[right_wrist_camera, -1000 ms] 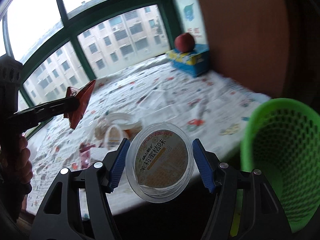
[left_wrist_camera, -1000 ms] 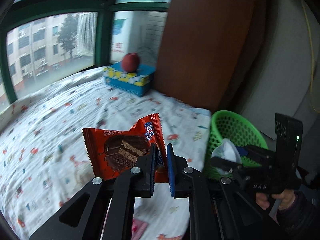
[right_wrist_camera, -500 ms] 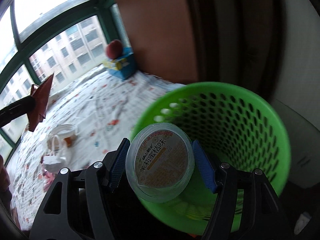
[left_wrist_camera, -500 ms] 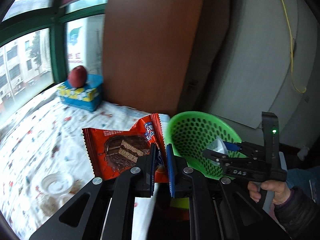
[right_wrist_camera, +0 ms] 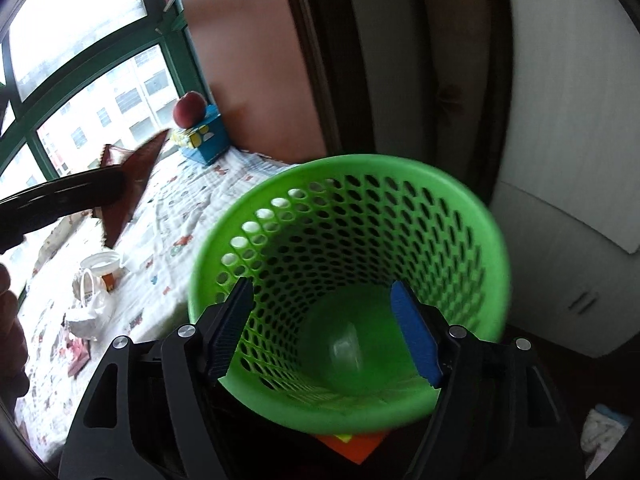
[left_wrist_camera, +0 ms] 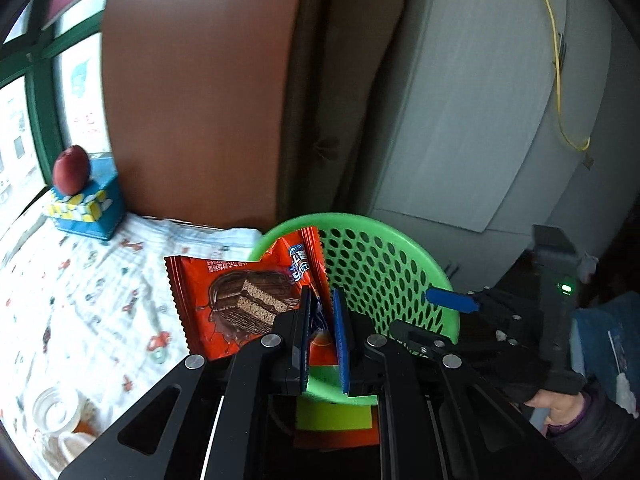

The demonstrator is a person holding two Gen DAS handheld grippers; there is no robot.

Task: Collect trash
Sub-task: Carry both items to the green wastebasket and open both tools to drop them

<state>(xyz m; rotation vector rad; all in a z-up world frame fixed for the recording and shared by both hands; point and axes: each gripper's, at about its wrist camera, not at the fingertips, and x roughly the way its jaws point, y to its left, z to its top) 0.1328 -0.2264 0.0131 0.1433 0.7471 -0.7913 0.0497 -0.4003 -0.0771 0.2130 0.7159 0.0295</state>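
Left wrist view: the left gripper (left_wrist_camera: 322, 328) has its 2 blue-padded jaws pinched on the lower right corner of an orange-red snack wrapper (left_wrist_camera: 244, 300) printed with a chocolate cake slice; the wrapper stands upright, its right part overlapping the near rim of the green perforated basket (left_wrist_camera: 384, 268), its left part in front of the patterned white cloth (left_wrist_camera: 92, 292); the basket sits just beside the cloth's edge, with a yellow-green sheet (left_wrist_camera: 334, 414) and an orange one under it; to the right the right gripper (left_wrist_camera: 448, 312), held by a hand (left_wrist_camera: 556, 404), reaches over the basket's right rim, 1 blue pad showing; far left, a red apple (left_wrist_camera: 72, 169) rests on top of a blue and yellow box (left_wrist_camera: 86, 212); a clear round container (left_wrist_camera: 54, 410) lies at the lower left on the cloth.

Right wrist view: the right gripper (right_wrist_camera: 326, 330) hangs over the mouth of the basket (right_wrist_camera: 452, 200) with its 2 jaws spread wide and nothing between them; a clear plastic cup (right_wrist_camera: 344, 350), blurred, lies at the basket's bottom; at the left the left gripper (right_wrist_camera: 64, 200) clamps the wrapper (right_wrist_camera: 132, 188) above the cloth (right_wrist_camera: 188, 208), apart from the basket; on the cloth lie a white crumpled bag (right_wrist_camera: 86, 312) and a white lidded tub (right_wrist_camera: 102, 262); the apple (right_wrist_camera: 189, 109) sits on the box (right_wrist_camera: 206, 140) by the window (right_wrist_camera: 80, 92).
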